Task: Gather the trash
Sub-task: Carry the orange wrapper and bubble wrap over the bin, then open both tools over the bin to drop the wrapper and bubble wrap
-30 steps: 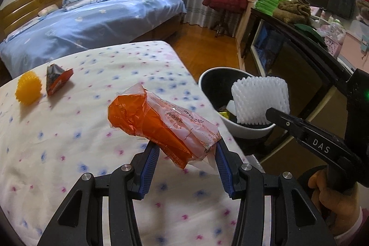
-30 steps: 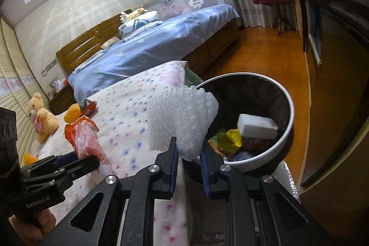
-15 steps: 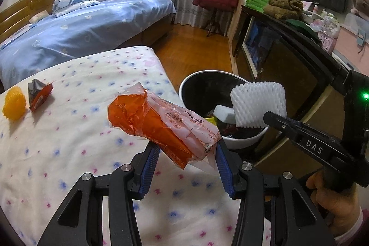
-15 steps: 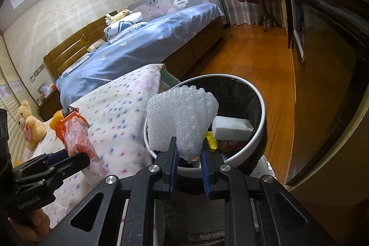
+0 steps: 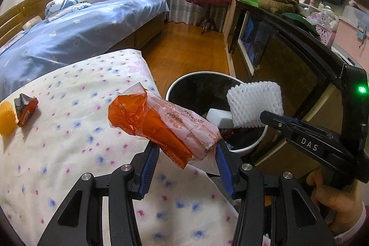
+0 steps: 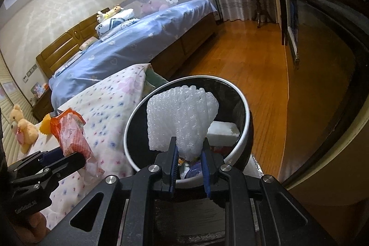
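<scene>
Your left gripper [image 5: 186,153] is clamped on an orange and clear plastic wrapper [image 5: 161,128], its blue pads pressing the crumpled lower end from both sides while the rest sticks up and to the left, above the flowered bedspread [image 5: 69,142]. Your right gripper [image 6: 189,153] is clamped on a piece of white foam netting [image 6: 180,121], pinched at its bottom edge so the sheet stands upright between the jaws. In the right wrist view that netting hangs directly over the open mouth of the black bin with the pale rim [image 6: 246,117], which stands on the wooden floor just beside the bed's corner. Inside the bin you can see a white foam block [image 6: 221,130] against the far wall and some coloured scraps lower down, partly hidden by the fingers. From the left wrist view, the wrapper sits nearer the bed side of the bin, not over the opening. Still lying on the bedspread, well to the left, are a small dark and red packet [image 5: 25,107] and, just beside it, a yellow spiky ball [image 5: 7,119] at the frame's edge.
</scene>
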Available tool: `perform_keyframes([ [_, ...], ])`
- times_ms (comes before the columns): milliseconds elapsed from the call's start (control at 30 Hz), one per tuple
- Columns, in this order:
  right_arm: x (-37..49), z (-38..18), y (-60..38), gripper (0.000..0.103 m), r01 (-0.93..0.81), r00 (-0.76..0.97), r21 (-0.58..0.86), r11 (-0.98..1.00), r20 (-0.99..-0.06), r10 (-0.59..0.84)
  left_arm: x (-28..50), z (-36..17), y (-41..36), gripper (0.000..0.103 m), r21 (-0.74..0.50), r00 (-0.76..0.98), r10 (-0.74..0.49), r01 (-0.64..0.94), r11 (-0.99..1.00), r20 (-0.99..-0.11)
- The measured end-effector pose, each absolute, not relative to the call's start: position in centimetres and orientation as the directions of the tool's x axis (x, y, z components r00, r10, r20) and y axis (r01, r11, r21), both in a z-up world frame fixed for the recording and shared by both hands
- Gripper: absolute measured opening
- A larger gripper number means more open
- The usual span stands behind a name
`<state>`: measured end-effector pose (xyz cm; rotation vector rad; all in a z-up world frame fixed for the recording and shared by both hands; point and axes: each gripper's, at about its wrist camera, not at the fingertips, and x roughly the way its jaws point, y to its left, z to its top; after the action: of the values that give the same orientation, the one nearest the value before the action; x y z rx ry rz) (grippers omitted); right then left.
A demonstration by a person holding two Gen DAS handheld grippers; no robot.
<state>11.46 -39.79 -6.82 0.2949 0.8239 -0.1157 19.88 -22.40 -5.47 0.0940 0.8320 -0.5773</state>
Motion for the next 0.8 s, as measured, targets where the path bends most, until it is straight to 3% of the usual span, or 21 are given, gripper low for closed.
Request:
perform_keyframes([
  [800, 13.8, -7.3, -42.7, 0.021, 0.242, 0.647, 0.238, 0.941, -0.762, 0.027, 23.2, -6.5, -25.8, 0.049, -0.13, 0.503, -0.438, 0.535, 0.835, -0.745],
])
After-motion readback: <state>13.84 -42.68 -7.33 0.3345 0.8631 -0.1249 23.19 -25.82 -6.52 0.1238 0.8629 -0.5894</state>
